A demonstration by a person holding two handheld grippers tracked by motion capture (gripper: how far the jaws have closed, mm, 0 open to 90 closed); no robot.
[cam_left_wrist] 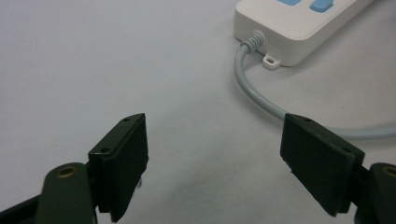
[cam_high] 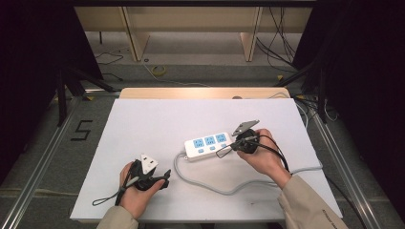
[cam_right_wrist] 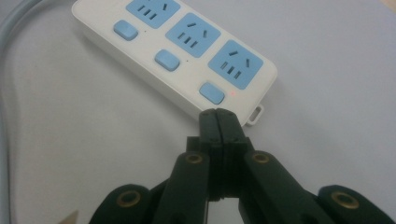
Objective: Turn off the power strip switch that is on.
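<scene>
Closing in on the power strip's switch

My right gripper [cam_right_wrist: 218, 122], fingers pressed together and empty, sits just beside the power strip [cam_high: 208, 144] on the table [cam_high: 143, 124], at its end away from the cord. I judge I am about to press the nearest blue switch [cam_right_wrist: 212, 93], which calls for a short, steady nudge forward. My left gripper [cam_left_wrist: 215, 158] rests fingers wide beside the cord [cam_left_wrist: 252, 88]; its view shows the cord entry.

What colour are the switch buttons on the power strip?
Light blue, like the socket faces, on the white power strip; the buttons show best in the right gripper view.
</scene>
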